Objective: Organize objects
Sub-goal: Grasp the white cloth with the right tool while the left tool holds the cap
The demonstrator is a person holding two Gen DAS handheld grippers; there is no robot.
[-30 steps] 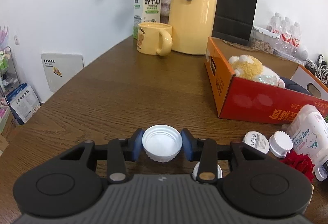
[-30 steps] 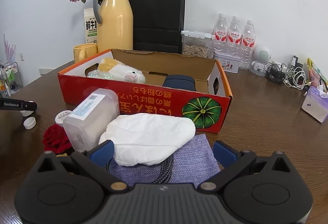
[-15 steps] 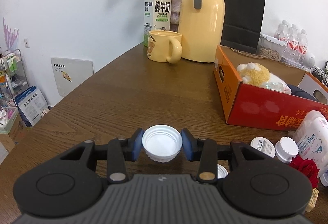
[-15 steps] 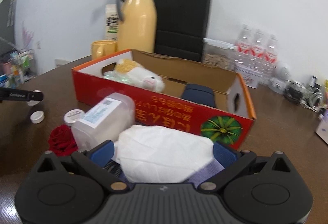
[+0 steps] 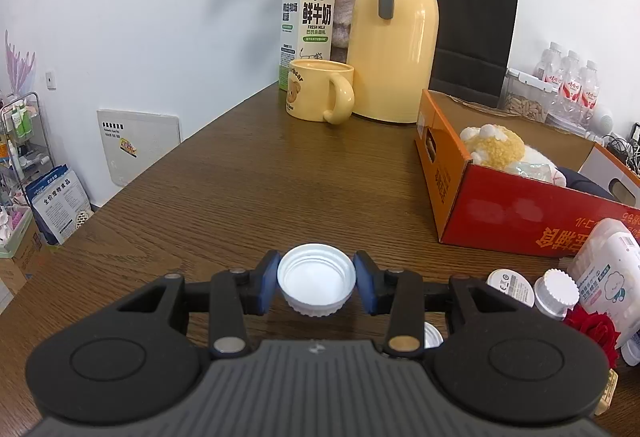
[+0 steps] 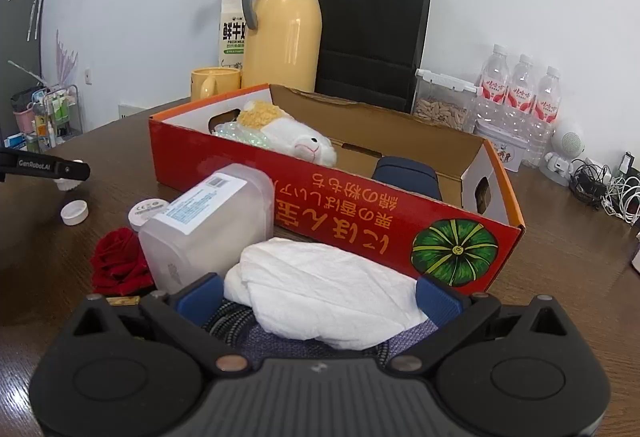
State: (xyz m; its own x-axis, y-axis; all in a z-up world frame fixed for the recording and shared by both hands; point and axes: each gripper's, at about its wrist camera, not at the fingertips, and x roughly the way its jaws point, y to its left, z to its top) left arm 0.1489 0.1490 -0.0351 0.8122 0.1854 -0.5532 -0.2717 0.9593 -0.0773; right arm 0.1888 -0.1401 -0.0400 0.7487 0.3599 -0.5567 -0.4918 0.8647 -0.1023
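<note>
Take the red cardboard box [image 6: 304,205] as your landmark.

Biggest risk first: your right tongs [image 6: 318,295] stand wide around the white folded cloth [image 6: 332,293], which lies just in front of the box's printed wall on a purple fabric mat [image 6: 280,343], with a braided cable [image 6: 228,321] tucked under it. I cannot tell whether the pads press the cloth yet. If you close and lift, the tongs could catch the mat or the cable along with the cloth and drag the lot. The clear plastic container [image 6: 208,225] leans just to the left and could be shoved into the red fabric rose [image 6: 120,263].

Smaller risk: your left tongs [image 5: 316,283] are narrow, clamped on an upturned white cap [image 5: 316,279], held above the counter [image 5: 248,181] well to the left of the box. The pads grip only its thin rim, so a tilt or knock on the way over could pop it free and send it rolling.

Counts, largest things down:
- one box, holding one plush toy [image 6: 292,139] and one dark blue item [image 6: 406,177]
- one cloth, one mat, one container
- one rose
- small white caps and lids left of the box: the held one and, in the left view, three others showing [image 5: 510,287], with what may be a fourth at the frame edge.
</note>
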